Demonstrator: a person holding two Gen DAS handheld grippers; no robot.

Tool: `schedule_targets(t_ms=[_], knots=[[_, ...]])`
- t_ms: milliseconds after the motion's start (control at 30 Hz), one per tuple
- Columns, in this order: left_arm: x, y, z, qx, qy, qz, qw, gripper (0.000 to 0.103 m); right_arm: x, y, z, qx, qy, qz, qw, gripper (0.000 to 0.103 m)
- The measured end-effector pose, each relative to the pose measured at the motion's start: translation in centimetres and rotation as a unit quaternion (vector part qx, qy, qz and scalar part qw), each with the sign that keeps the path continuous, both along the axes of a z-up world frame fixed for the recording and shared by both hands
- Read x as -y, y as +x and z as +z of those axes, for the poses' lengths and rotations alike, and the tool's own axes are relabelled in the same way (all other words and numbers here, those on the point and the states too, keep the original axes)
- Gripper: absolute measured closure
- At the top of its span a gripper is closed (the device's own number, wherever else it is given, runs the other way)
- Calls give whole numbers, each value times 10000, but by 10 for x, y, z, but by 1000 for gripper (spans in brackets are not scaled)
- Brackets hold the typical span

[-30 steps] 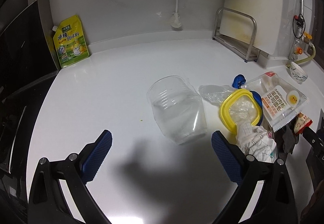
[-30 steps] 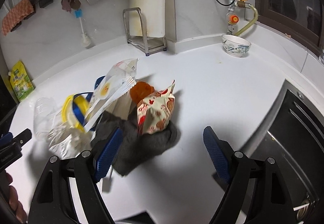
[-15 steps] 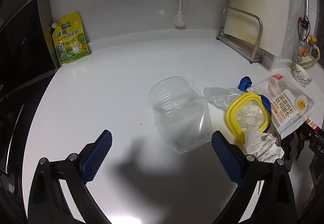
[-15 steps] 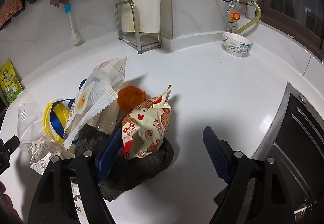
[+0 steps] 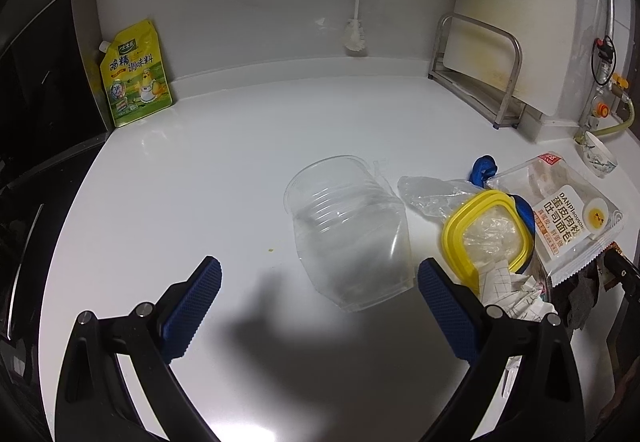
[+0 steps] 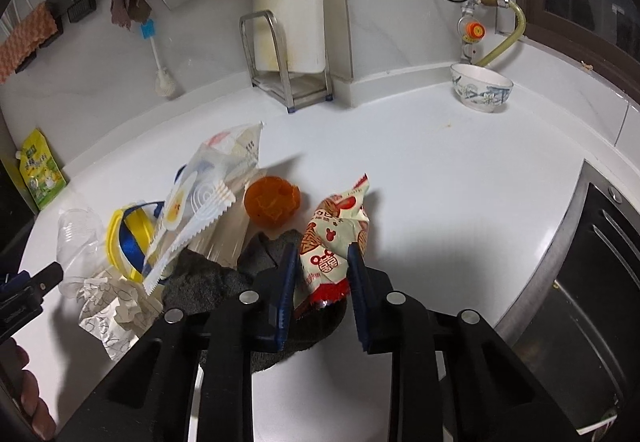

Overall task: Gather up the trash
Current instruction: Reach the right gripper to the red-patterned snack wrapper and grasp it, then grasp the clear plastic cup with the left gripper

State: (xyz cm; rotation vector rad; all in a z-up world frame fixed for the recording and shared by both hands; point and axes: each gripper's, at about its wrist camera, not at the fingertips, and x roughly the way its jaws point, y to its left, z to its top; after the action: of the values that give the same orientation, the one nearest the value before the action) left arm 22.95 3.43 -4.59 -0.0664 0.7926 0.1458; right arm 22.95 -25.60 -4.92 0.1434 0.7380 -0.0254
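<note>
My right hand-held gripper (image 6: 322, 282) is closing on a red-and-cream snack wrapper (image 6: 334, 242) with mouse-head prints, on a grey cloth (image 6: 208, 282) on the white table (image 6: 440, 170). My left hand-held gripper (image 5: 320, 282) stands open before a clear plastic cup (image 5: 348, 230). The bread bag (image 5: 568, 218) reads "DANPI".

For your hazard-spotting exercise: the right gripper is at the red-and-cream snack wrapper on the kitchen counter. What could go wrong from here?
1. The right gripper is closing on the snack wrapper, which lies on a dark cloth; the cloth might get pinched or dragged along.
2. The crinkly wrapper could slip out when lifted.
3. The orange ball lies close by and might roll if the pile shifts.
</note>
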Motion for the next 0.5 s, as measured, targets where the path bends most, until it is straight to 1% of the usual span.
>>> schedule_targets(t_ms=[267, 400, 500], knots=[[7, 14, -7, -133, 114, 165, 9997, 6, 8, -3, 1, 81, 144, 22, 9999, 79], [5, 23, -12, -216, 135, 291, 9993, 6, 11, -3, 2, 111, 224, 33, 9997, 79], [7, 27, -14, -256, 100, 281, 9992, 6, 13, -4, 3, 144, 276, 29, 9995, 79]])
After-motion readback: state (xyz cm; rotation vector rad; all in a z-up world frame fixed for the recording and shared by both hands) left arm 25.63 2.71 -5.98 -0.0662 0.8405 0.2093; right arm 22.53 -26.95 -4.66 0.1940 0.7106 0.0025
